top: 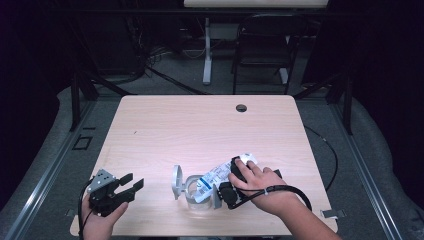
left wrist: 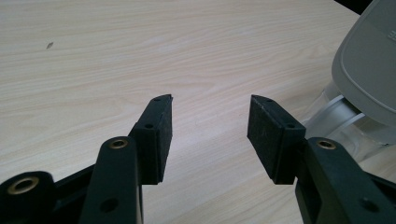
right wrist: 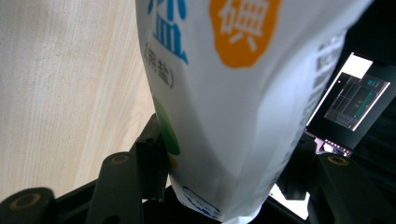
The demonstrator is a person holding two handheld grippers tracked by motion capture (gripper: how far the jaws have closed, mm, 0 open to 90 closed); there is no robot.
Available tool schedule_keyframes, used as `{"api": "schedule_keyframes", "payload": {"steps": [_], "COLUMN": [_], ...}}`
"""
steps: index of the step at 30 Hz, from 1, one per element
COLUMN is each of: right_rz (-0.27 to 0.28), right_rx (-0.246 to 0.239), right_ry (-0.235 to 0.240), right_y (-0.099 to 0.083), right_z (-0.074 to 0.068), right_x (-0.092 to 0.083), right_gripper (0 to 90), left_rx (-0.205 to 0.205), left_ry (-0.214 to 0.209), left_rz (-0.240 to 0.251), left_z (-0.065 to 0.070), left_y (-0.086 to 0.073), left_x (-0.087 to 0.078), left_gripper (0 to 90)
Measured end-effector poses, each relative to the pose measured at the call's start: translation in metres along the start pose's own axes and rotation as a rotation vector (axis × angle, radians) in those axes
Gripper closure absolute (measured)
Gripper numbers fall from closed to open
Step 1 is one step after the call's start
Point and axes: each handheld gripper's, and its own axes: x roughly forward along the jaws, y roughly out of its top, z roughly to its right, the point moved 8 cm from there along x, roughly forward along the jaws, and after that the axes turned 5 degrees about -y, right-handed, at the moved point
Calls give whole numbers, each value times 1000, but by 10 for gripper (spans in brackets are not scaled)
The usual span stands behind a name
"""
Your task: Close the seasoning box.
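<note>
Right now the right gripper (top: 227,186) pinches a white printed bag (top: 220,176), its jaws wide around the bag's body, tipping it over a clear jar (top: 196,194) near the front edge of the bench (top: 200,125). The jar's grey lid (top: 176,182) stands swung open beside it. Judging by the tilt, pouring looks under way or about to begin; I can't tell whether anything is in the jar yet. The left gripper (top: 131,182) rests well off to the left, jaws spread and empty. Emptying the bag and closing the lid seem left to do
</note>
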Motion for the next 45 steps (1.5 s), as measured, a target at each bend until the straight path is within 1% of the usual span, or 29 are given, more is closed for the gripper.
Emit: {"api": "schedule_keyframes", "payload": {"steps": [15,20,42,45], "right_rz": [1,-8,-1,-7], "right_rx": [-9,-22,-27,-31], "right_ry": [-5,-12,-15,-17], "right_y": [0,0,0,0], "right_z": [0,1,2,2], "right_x": [0,-1,0,0], "right_gripper": [470,471,474,475], "left_rx": [-1,-1,-1,-1], "left_ry": [3,3,2,1], "left_rz": [-5,-5,-10,-5], "left_z": [-1,-1,-1,-1], "left_y": [-1,0,-1,-1], "left_x": [0,0,0,0], "left_gripper": [506,505,505,505]}}
